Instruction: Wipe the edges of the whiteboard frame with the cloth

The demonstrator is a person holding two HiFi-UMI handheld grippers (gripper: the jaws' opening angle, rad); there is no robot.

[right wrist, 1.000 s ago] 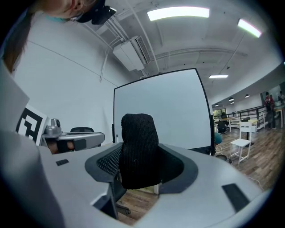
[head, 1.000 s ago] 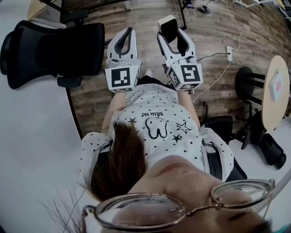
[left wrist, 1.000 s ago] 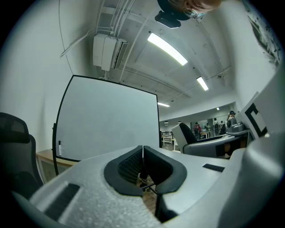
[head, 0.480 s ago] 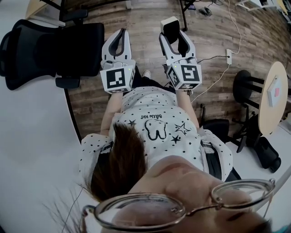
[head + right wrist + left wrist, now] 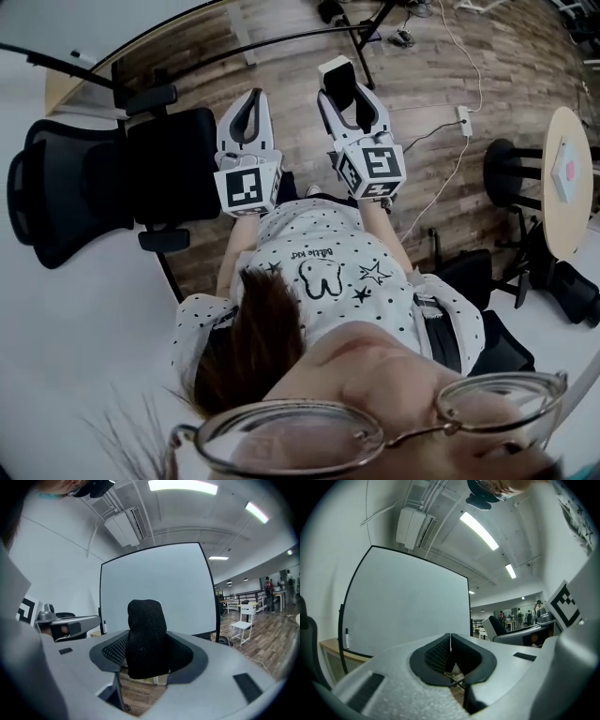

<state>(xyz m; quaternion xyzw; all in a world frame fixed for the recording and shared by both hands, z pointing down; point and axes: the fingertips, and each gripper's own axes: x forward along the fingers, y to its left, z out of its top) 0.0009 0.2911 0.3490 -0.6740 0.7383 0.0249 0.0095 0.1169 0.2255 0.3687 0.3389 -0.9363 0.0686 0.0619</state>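
Observation:
A large whiteboard (image 5: 408,606) with a thin black frame stands upright ahead of both grippers; the right gripper view shows the whiteboard (image 5: 157,583) too. In the head view only its lower part (image 5: 94,23) appears, at the top left. My right gripper (image 5: 147,641) is shut on a black knitted cloth (image 5: 145,620) that sticks up from the jaws. My left gripper (image 5: 450,637) is shut with nothing in it. Seen from the head, the left gripper (image 5: 246,101) and the right gripper (image 5: 339,77) are side by side in front of the person's body, short of the board.
A black office chair (image 5: 103,178) stands to the left of the grippers. A round table (image 5: 567,178), a black stool (image 5: 511,173) and a power strip with cables (image 5: 463,114) lie to the right. A white chair (image 5: 243,623) stands right of the board.
The head view has shifted, so the whiteboard's lower edge now shows at the top. Both grippers have shifted slightly and stay shut, the right one still on the cloth.

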